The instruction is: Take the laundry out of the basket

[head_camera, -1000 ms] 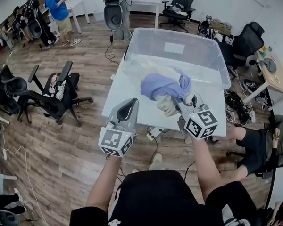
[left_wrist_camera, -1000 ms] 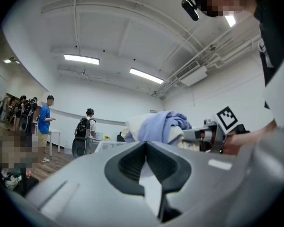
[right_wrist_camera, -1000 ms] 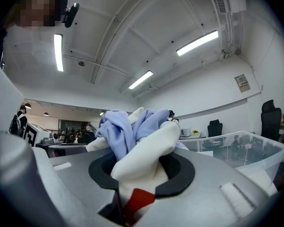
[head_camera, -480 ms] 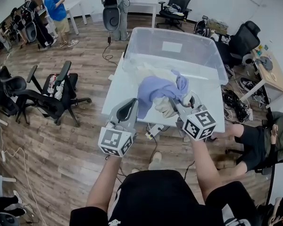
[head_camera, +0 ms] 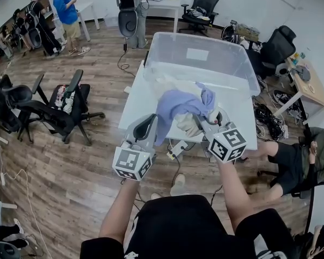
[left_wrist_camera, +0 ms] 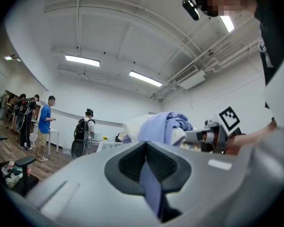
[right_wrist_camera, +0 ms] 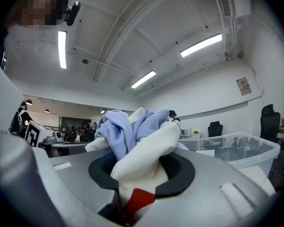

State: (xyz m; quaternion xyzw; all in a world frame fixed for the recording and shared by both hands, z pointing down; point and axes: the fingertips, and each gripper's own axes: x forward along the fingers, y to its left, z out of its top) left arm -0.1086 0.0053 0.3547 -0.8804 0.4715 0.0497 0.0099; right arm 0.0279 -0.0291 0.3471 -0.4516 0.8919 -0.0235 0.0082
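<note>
Laundry [head_camera: 181, 104] | lilac-and-cream bundle, drawn nearer than a second ago, now over table [head_camera: 135, 104] just near of basket [head_camera: 227, 55] | left gripper [head_camera: 150, 122] clamped on lilac, right gripper [head_camera: 206, 122] on cream | we judge this load nearly out.

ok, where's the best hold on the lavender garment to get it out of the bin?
The lavender garment's loose hanging edge, taken from the near side, plus the bunched top. It drapes down in a long fold, so that edge is free. The left gripper is shut on that edge; the right gripper is shut on the cream cloth tangled with it.
</note>
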